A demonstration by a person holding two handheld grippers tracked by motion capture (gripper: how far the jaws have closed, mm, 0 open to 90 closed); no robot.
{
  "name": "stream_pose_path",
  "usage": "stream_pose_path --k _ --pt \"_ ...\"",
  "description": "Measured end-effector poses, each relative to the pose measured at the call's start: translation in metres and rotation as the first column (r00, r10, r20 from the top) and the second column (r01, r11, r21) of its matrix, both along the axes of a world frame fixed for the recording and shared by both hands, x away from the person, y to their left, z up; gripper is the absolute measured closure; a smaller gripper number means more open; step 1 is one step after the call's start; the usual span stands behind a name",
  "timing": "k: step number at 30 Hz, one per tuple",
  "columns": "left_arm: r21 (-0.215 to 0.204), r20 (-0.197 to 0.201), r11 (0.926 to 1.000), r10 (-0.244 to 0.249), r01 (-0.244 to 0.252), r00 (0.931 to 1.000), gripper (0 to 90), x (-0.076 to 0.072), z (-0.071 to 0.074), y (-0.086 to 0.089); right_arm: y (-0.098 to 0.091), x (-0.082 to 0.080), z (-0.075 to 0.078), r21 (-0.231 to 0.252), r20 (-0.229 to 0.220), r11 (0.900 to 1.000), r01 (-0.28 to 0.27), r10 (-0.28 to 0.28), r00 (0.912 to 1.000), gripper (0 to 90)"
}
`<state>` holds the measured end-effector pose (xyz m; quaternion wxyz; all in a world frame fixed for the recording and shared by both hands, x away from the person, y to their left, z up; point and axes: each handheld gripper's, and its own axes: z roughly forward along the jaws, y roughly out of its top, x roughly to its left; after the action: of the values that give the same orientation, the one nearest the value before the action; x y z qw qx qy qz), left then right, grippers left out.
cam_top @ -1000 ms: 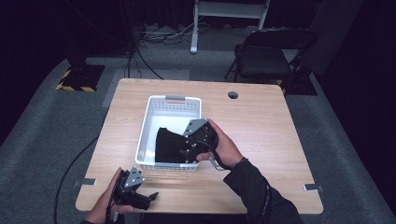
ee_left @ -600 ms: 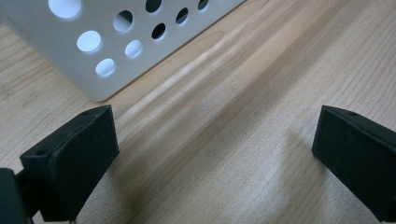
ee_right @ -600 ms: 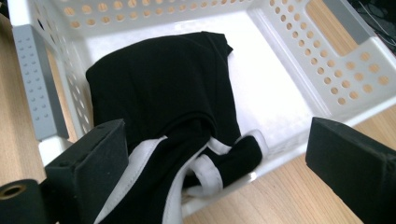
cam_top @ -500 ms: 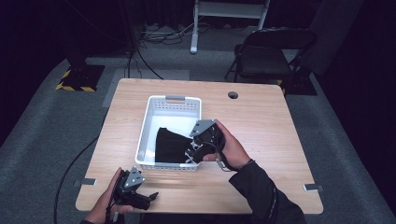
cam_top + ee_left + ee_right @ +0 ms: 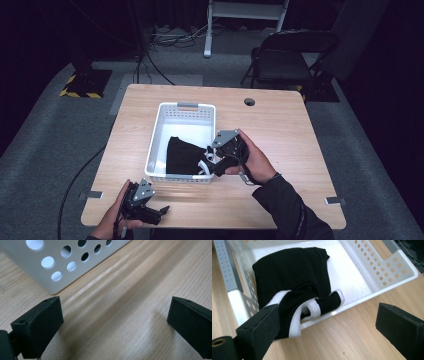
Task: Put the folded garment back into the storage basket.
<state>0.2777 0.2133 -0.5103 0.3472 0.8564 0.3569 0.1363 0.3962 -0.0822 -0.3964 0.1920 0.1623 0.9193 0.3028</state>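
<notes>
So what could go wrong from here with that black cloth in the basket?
Part of the black cloth, with its white trim, drapes over the white basket wall, so it could slide out onto the table. The right gripper stands open just beside it; a jaw may snag the trim. Pulling there might also drag the light basket.

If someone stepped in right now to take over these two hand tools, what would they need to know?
Right gripper: open, holding nothing, at the right rim of the white basket, beside the garment.
Left gripper: open and empty, low over the table near its front edge, in front of the basket.
The black garment with white trim lies mostly inside the basket; one trimmed end drapes over the rim.
Done: garment is largely in.
Left: probably tuck the hanging end inside.
</notes>
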Motion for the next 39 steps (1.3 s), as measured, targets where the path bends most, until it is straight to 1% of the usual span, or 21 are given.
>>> stream_pose_path --k 11,17,24,29,30,39 --pt "0.000 0.000 1.0000 0.000 0.000 1.0000 0.2 0.000 0.000 0.000 -0.018 -0.004 -0.002 -0.007 0.004 0.9999 0.011 -0.011 0.9999 6.3" --pt "0.000 0.000 1.0000 0.000 0.000 1.0000 0.2 0.000 0.000 0.000 -0.030 -0.006 -0.003 -0.023 0.013 0.9994 0.025 -0.025 0.9996 6.4" --pt "0.000 0.000 1.0000 0.000 0.000 1.0000 0.2 0.000 0.000 0.000 -0.041 -0.010 -0.006 -0.031 0.016 0.9989 0.036 -0.036 0.9992 6.4" --pt "0.003 0.000 1.0000 -0.001 0.001 1.0000 0.2 0.000 0.000 0.000 -0.042 -0.011 -0.006 -0.032 0.018 0.9988 0.037 -0.036 0.9992 6.3" --pt "0.003 0.000 1.0000 -0.001 0.001 1.0000 0.2 0.000 0.000 0.000 -0.051 -0.014 -0.007 -0.033 0.018 0.9981 0.051 -0.051 0.9985 6.3" --pt "0.003 0.000 1.0000 -0.001 0.001 1.0000 0.2 0.000 0.000 0.000 -0.069 -0.017 -0.011 -0.042 0.021 0.9958 0.081 -0.080 0.9965 6.3"
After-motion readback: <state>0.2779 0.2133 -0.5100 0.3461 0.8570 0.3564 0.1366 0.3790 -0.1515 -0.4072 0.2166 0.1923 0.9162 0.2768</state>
